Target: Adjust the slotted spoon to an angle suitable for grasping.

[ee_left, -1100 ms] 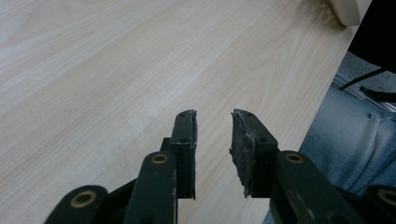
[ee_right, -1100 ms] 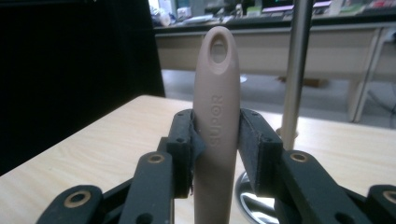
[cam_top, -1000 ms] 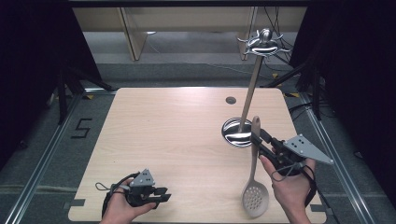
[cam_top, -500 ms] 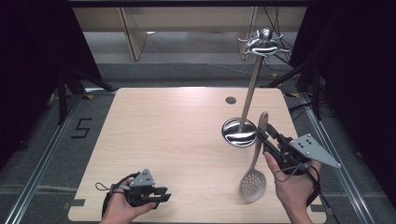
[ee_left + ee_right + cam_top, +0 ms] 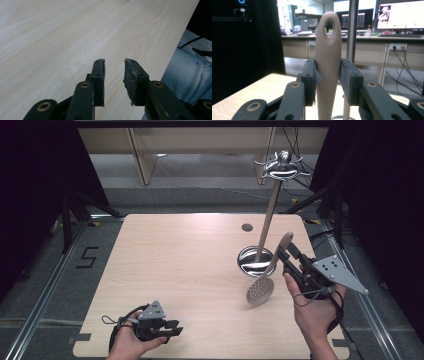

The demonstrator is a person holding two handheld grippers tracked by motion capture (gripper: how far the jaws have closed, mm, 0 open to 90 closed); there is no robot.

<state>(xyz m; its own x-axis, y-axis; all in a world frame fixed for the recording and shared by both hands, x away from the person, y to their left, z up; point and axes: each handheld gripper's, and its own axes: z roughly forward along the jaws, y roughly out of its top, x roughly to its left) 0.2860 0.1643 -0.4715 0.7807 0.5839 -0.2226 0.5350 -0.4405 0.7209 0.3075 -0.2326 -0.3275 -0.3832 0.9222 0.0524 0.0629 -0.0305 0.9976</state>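
Between the jaws of the right claw (image 5: pixel 327 75), a slotted spoon (image 5: pixel 265 279) is hanging clamped by its beige handle, hanging hole uppermost, bowl lifted clear of the table (image 5: pixel 165 270). Just beyond this claw, the utensil stand (image 5: pixel 270 215) is rising to its hooked top. Judging by this, the hanging step is underway; next, the hole needs raising to a hook. Well away, the left claw (image 5: pixel 114 75) is resting apart, gripping nothing.

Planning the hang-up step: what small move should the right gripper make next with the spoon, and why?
Probably raise the right gripper toward the hooks atop the tall metal stand: it grips the beige slotted spoon by its handle, whose hanging hole is still far below the hooks.
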